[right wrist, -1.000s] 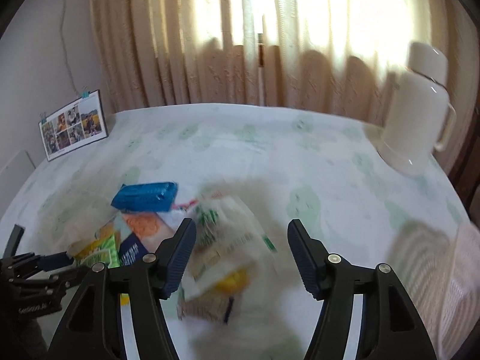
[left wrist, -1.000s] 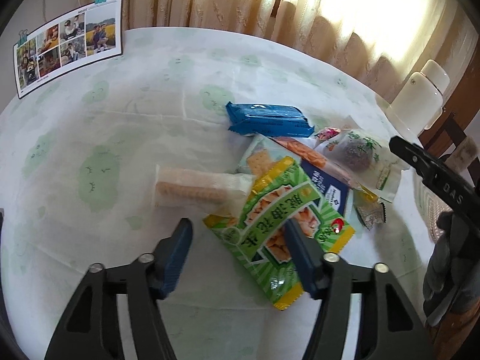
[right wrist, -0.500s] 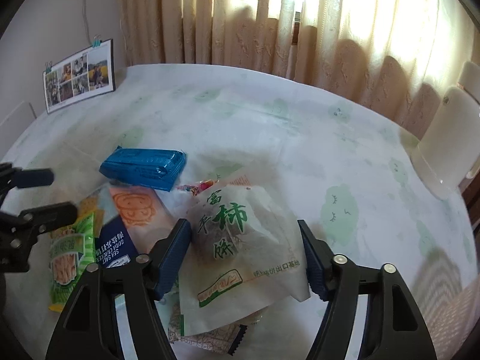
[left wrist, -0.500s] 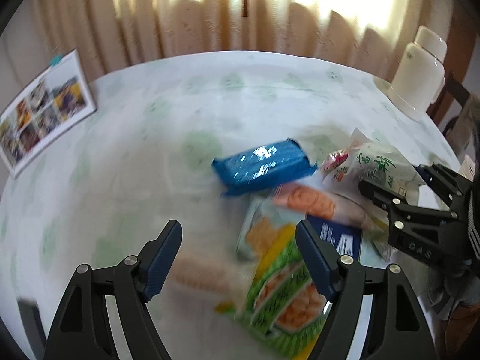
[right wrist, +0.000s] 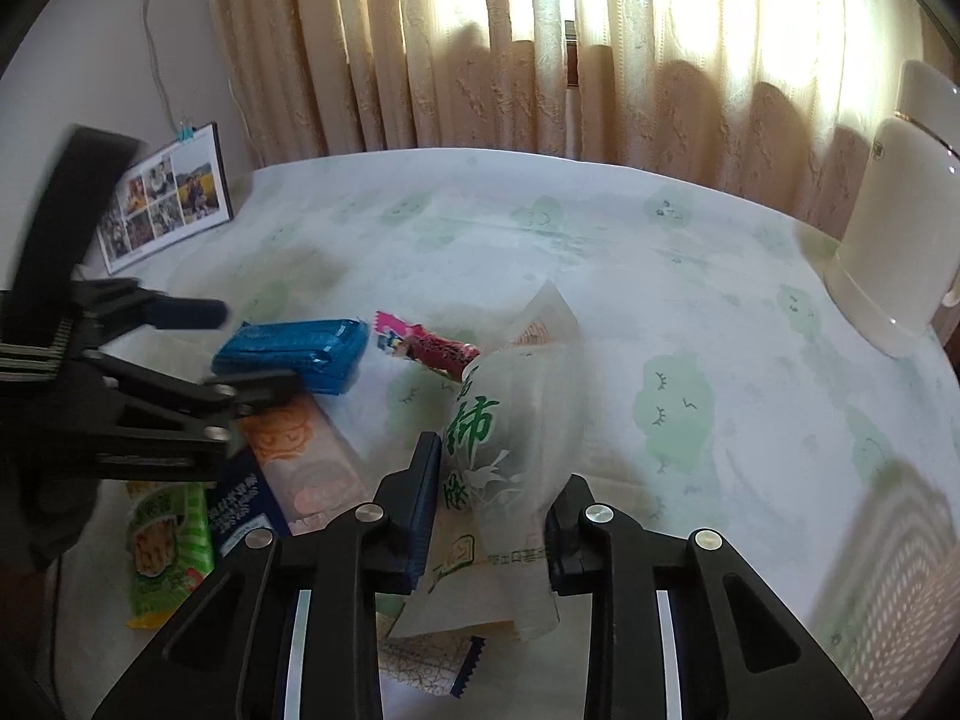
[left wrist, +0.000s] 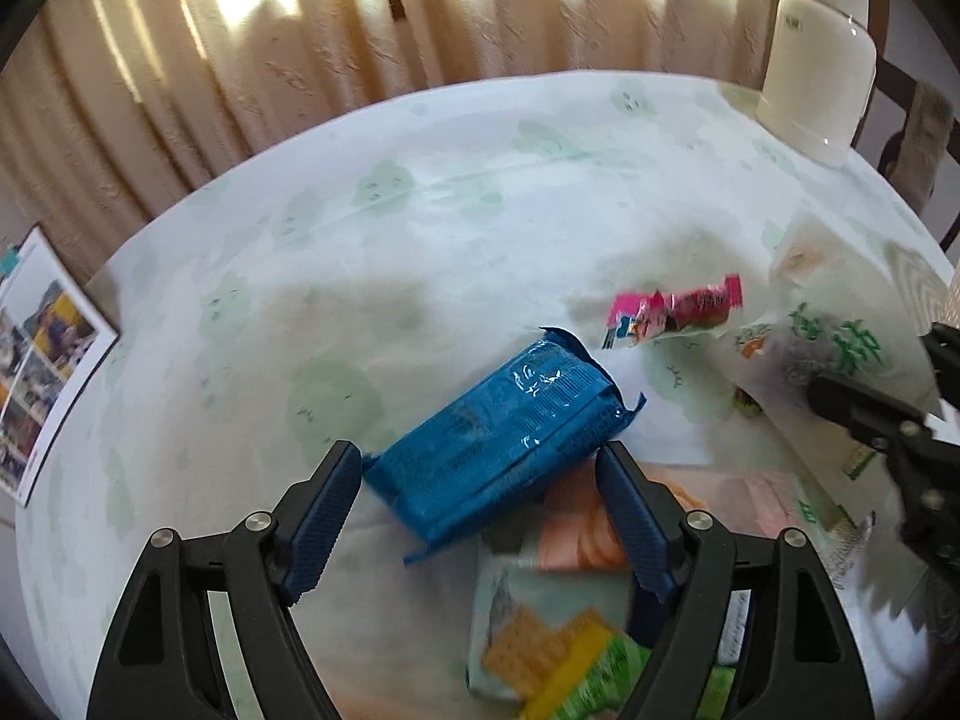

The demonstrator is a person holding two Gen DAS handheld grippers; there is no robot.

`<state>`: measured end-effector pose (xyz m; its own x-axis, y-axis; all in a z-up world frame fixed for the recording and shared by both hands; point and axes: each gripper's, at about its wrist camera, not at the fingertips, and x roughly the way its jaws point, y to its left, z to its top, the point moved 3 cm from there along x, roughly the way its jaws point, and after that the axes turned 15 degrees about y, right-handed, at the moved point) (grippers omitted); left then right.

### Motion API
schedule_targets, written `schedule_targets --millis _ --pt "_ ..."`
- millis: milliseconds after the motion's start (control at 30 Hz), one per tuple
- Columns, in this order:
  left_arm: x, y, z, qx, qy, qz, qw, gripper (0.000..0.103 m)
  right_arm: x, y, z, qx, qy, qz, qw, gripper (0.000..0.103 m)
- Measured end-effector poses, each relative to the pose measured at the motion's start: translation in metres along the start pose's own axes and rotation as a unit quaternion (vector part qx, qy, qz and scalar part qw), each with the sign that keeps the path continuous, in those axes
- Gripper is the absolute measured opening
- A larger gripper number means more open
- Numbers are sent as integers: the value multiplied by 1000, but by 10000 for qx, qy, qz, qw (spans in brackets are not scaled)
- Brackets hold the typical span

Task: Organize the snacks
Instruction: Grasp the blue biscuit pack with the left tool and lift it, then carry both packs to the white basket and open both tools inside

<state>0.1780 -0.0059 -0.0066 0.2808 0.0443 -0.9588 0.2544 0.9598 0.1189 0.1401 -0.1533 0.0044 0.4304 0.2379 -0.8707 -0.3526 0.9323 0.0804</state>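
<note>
A blue snack pack (left wrist: 498, 438) lies on the table between the open fingers of my left gripper (left wrist: 486, 504); the jaws stand on either side of it, apart from it. It also shows in the right wrist view (right wrist: 294, 351). My right gripper (right wrist: 498, 510) is shut on a white bag with green writing (right wrist: 510, 450), which stands crumpled and tilted up between the pads. A pink candy wrapper (left wrist: 672, 309) lies beside them. Orange (right wrist: 306, 456), navy (right wrist: 240, 510) and green (right wrist: 162, 540) packs lie in a pile at the left.
A white thermos jug (right wrist: 900, 222) stands at the table's far right. A photo calendar (right wrist: 162, 198) leans at the far left against the wall. Curtains hang behind the round table (right wrist: 600, 228) with its green-patterned cloth.
My left gripper has moved forward over the pile until its jaws straddle the blue pack. My right gripper has closed on the white bag and tilted it up.
</note>
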Motion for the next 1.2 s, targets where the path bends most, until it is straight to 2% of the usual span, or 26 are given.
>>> schedule_targets --millis 167,233,333,500,567,700,967,1133,1200 --pt "8 4 11 4 115 -139 9998 77 -6 -1 0 81 -51 247 9996 27" --pt "10 8 11 -39 151 -296 9994 60 -7 -2 0 113 -62 334 9994 27" --pt "8 11 10 -154 71 -398 9991 48 -7 -4 0 163 -55 496 9986 27" --pt "-5 14 6 -376 -160 -379 9984 45 -11 -6 1 280 -80 771 9966 27" --pt "-18 18 3 -497 -301 -438 9973 45 -14 -7 1 330 -131 834 9959 27" --pt "-46 19 -2 -670 -594 -305 9955 45 -27 -9 1 399 -296 871 9950 27" --pt "-85 -2 -12 -764 -957 -257 9921 45 -63 -23 -6 676 -700 987 9903 27" --pt "-104 -20 -19 -704 -1151 -323 9903 45 -90 -46 -21 1109 -1035 866 9846 27" --pt "-109 -27 -21 -676 -1198 -329 9900 45 -100 -59 -28 1307 -1180 684 9820 27"
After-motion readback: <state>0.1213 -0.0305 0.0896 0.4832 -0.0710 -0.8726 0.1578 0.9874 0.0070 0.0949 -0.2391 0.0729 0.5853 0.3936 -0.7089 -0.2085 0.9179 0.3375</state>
